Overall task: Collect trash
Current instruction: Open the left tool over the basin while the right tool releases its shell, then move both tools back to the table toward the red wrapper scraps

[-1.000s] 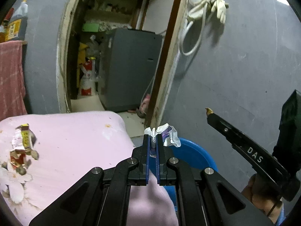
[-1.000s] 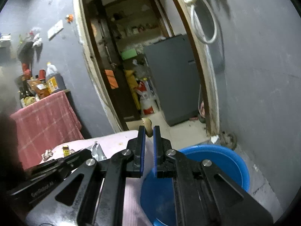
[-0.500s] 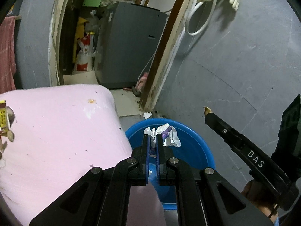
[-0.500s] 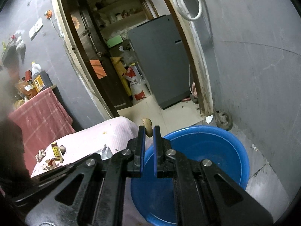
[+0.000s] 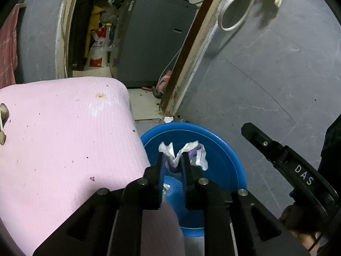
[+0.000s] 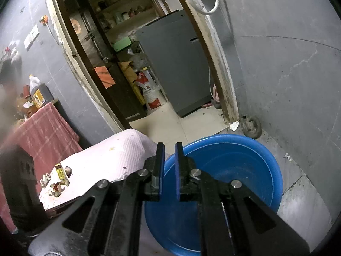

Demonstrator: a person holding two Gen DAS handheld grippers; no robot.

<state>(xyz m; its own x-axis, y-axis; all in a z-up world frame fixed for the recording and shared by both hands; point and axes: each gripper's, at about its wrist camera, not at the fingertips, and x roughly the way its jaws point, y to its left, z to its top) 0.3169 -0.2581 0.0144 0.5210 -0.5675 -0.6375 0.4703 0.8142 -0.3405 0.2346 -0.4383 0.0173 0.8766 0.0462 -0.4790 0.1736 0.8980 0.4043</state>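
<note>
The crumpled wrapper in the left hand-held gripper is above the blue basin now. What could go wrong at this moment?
1. The left hand-held gripper has parted fingers, but the crumpled wrapper sits between them; it may cling instead of falling.
2. It hangs near the blue basin edge beside the pink mat, so it may land outside.
3. More trash lies on the mat, uncollected.

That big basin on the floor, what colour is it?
The basin is bright blue, shown best by the right wrist view.

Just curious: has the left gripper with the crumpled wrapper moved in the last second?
Yes. The left gripper carried the wrapper off the pink mat, over the blue basin.
</note>
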